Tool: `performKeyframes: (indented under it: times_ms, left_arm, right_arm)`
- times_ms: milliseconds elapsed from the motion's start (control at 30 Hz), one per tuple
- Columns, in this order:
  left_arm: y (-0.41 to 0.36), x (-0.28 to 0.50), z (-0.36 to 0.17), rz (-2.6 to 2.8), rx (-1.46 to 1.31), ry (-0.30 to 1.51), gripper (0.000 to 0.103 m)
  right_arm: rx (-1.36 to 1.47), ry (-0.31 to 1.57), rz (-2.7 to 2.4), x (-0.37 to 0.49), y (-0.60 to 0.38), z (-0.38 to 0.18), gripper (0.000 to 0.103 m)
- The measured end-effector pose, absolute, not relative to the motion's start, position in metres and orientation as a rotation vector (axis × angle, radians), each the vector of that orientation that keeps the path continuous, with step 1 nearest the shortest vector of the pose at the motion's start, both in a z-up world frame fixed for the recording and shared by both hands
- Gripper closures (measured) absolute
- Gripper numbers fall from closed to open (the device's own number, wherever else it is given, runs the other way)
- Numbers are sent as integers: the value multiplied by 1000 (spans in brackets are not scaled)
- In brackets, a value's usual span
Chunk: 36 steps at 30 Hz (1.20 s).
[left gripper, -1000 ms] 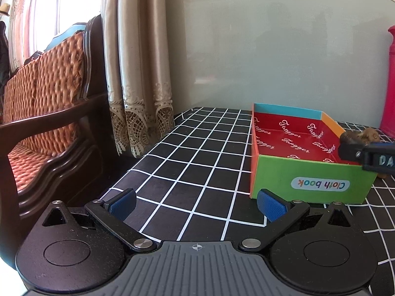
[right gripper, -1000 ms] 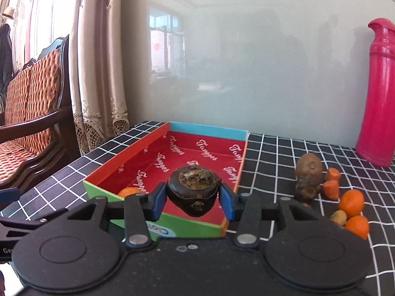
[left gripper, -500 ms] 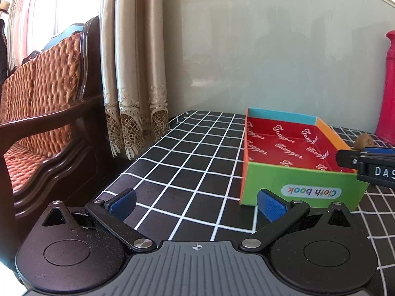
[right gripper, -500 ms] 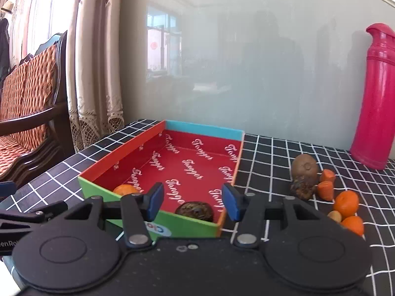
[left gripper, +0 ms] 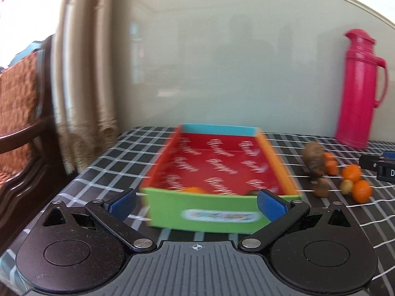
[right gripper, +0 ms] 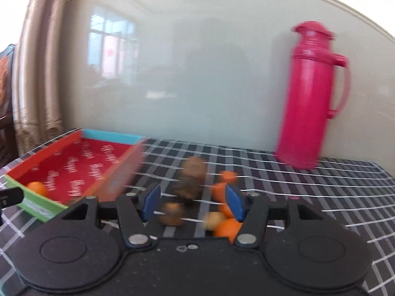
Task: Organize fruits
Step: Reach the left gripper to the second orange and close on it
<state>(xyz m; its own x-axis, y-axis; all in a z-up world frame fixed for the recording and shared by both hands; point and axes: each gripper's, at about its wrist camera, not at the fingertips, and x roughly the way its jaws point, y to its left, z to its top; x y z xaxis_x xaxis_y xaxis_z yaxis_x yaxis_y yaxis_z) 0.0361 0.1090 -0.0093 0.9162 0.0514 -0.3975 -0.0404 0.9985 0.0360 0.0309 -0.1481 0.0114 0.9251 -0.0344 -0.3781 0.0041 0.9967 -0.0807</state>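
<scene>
Writing on box label blurs, seemingly unreadable; both tools open, right just widening, empty.

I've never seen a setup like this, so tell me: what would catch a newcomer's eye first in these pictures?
Probably the tall pink flask, standing at the back right of the checked table against the pale wall. Next, the bright box with its red inside, left of a little heap of loose fruit; one orange fruit already lies in its near corner. Low in the right-hand view, the right gripper stands open and empty, pointing at the heap.
</scene>
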Motion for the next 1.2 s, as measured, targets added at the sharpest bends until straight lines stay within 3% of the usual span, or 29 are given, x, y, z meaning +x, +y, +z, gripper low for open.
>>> performKeyframes:
  times_ms: [967,1100,1200]
  left_arm:
    - [-70,58,-27,-251,129,452,1]
    - [-83,65,-32,-268,135,468,11]
    - [-90,69,-35,-271,138,481,12]
  right_arm:
    - [79,399,-383,-4,-333,-6,44]
    - [93,400,-394,-6,-340,-7,44]
    - [89,394,-399,-5,-342,-6,44]
